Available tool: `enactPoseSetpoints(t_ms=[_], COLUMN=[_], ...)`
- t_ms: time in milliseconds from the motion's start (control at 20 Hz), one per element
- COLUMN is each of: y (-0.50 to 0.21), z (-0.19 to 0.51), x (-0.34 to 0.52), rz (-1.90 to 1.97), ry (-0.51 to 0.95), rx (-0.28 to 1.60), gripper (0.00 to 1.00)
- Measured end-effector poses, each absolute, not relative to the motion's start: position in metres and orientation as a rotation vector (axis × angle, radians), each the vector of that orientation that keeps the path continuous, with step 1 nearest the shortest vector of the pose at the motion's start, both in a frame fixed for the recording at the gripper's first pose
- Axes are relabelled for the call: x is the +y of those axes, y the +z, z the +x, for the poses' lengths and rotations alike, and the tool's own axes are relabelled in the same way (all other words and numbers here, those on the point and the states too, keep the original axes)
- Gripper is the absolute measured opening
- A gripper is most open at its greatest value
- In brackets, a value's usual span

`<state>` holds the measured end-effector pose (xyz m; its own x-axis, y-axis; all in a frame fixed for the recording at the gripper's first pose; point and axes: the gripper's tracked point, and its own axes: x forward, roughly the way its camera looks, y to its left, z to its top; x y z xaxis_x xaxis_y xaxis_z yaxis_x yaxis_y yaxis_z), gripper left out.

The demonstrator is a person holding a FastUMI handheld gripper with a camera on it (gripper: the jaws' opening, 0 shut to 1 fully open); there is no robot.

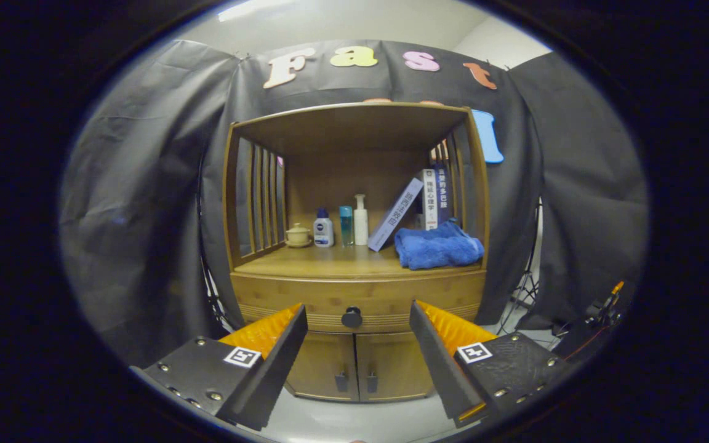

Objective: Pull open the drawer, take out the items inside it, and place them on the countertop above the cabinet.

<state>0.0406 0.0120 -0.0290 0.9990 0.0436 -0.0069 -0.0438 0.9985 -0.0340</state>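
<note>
The gripper (357, 344) is held with its fingers spread wide and empty, lined up on the round dark knob (351, 317) of the shut bamboo drawer (360, 301).

The knob is framed between the fingers, presumably for a pull. The drawer's contents are hidden. On the desk (330, 261) above, a folded blue towel (437, 246), bottles (343, 226) and leaning books (419, 206) are seen; their labels cannot be made out.

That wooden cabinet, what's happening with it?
A person is holding a gripper open in front of the wooden cabinet, lined up with the drawer knob but not touching it. The drawer is shut. On the countertop sit a blue towel, bottles and books.
</note>
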Motion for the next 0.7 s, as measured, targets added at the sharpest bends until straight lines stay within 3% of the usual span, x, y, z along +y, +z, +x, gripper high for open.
enactPoseSetpoints(t_ms=[500, 700], y=[-0.137, -0.148], z=[0.156, 0.205], x=[0.043, 0.028], rz=[-0.122, -0.033], ry=[0.077, 0.019], rx=[0.138, 0.153], gripper=[1.0, 1.0])
